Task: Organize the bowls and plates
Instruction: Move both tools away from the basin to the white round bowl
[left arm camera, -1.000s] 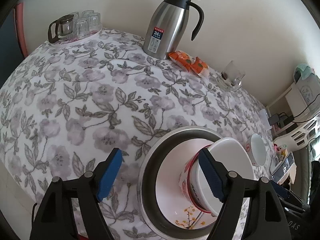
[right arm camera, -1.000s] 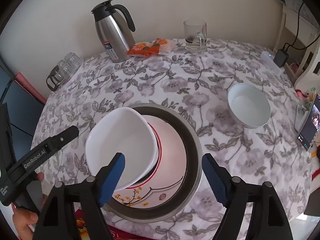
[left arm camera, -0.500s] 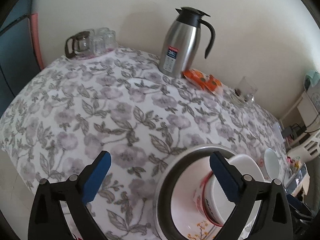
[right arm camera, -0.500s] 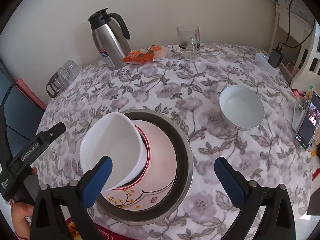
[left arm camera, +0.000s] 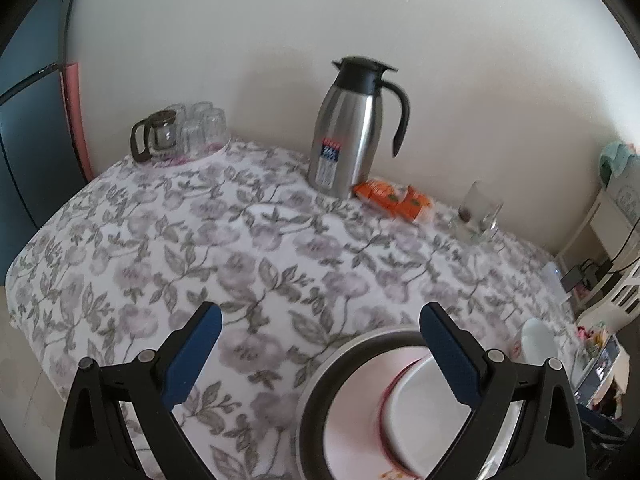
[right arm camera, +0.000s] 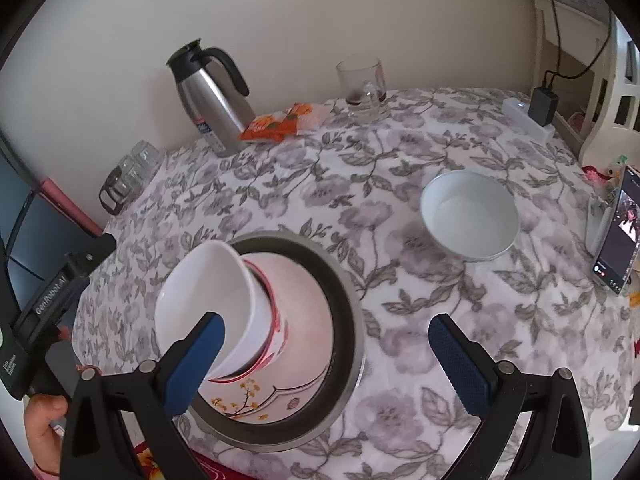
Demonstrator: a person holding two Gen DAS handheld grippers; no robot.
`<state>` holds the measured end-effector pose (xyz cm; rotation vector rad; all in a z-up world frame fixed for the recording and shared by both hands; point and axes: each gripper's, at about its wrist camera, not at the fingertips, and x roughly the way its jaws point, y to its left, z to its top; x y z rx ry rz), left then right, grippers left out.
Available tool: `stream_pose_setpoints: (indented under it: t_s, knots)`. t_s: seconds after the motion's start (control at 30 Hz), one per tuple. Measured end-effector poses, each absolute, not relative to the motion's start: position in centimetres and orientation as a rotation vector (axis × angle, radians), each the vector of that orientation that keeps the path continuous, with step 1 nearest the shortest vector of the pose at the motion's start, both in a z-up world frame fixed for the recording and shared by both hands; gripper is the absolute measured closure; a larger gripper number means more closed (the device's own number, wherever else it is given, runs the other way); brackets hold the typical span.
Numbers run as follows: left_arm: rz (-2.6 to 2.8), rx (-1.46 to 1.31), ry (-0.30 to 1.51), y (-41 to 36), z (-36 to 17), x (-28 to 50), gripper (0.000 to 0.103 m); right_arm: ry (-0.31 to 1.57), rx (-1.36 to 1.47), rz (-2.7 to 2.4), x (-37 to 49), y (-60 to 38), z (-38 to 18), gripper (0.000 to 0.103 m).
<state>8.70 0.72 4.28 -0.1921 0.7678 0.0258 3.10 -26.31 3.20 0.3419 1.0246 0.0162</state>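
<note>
Soft daylight, slight blur, strong fisheye-edge vignetting.

On the tabletop (right arm camera: 400,184) a metal basin (right arm camera: 348,304) sits nearest, holding a plate (right arm camera: 308,320) with 2 nested bowls (right arm camera: 224,304) tilted on their side upon it. A lone bowl (right arm camera: 470,216) stands to its right. Behind, along the wall, stand glasses (right arm camera: 132,176), a thermos (right arm camera: 212,100), snack packets (right arm camera: 284,122) and a mug (right arm camera: 362,88)

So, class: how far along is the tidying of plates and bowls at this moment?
Done: a plate lies in the steel pan, and a white bowl sits tilted in a red-rimmed bowl on it. In hand: nothing; the left claw and right claw are both open and empty. Left: the lone bowl on the cloth, and perhaps straightening the tilted one.
</note>
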Motion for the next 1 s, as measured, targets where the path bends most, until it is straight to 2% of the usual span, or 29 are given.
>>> stream_pose_setpoints:
  t_s: [0.27, 0.6, 0.8, 1.0]
  knots:
    - [-0.058, -0.232, 0.739, -2.0, 7.8, 9.4, 0.004, 0.988, 0.38, -0.033, 2.7, -30.0, 4.1, 0.0]
    - [-0.228, -0.157, 0.742, -9.3, 10.4, 10.0, 0.004, 0.965, 0.386, -0.121, 2.5, -34.8, 5.1, 0.0]
    - [-0.318, -0.106, 0.761, -14.0, 10.5, 9.9, 0.004, 0.941, 0.432, -0.209, 2.1, -38.8, 5.2, 0.0]
    - [-0.391, -0.076, 0.821, -18.0, 9.0, 10.2, 0.004, 0.969, 0.48, -0.256, 2.2, -41.6, 2.9, 0.0]
